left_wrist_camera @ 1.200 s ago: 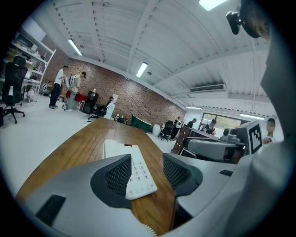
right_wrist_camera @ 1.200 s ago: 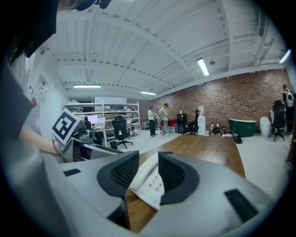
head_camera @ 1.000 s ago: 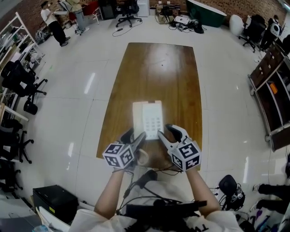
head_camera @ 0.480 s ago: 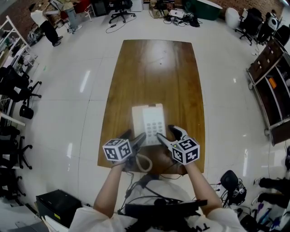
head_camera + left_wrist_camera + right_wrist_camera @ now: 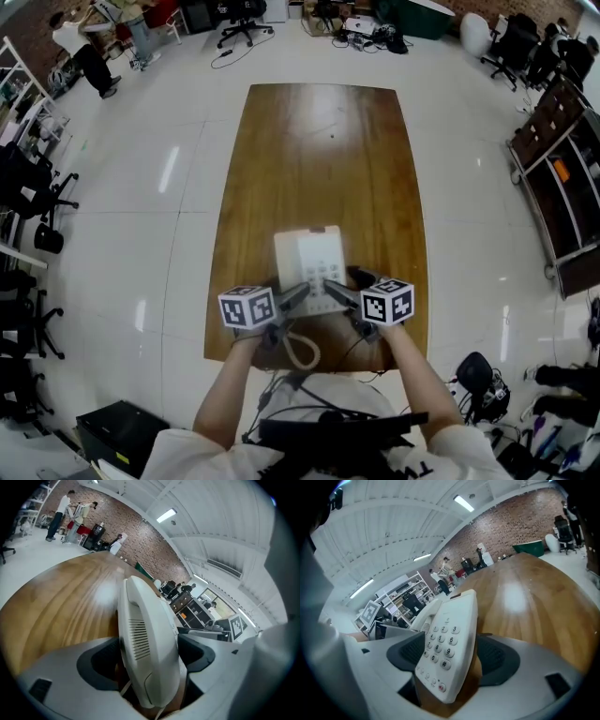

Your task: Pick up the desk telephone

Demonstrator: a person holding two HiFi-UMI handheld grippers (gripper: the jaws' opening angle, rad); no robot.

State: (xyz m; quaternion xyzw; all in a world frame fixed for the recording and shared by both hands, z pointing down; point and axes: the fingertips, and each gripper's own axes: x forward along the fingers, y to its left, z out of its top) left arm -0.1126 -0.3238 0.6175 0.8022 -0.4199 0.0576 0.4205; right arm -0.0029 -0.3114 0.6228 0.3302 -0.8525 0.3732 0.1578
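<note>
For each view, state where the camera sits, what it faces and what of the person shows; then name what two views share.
Head view: on the person's head, steeply down at table and desk telephone; forearms, left gripper, right gripper show.
Left gripper view: on left gripper, along its open jaws straddling the handset side.
Right gripper view: on right gripper, along its opening jaws straddling the keypad.
Shared: both gripper views show the telephone.

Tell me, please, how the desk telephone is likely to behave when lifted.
The desk telephone looks smooth, so it may slip. Its handset merely rests on top, so it could tip off. The coiled cord will probably dangle and tug.
</note>
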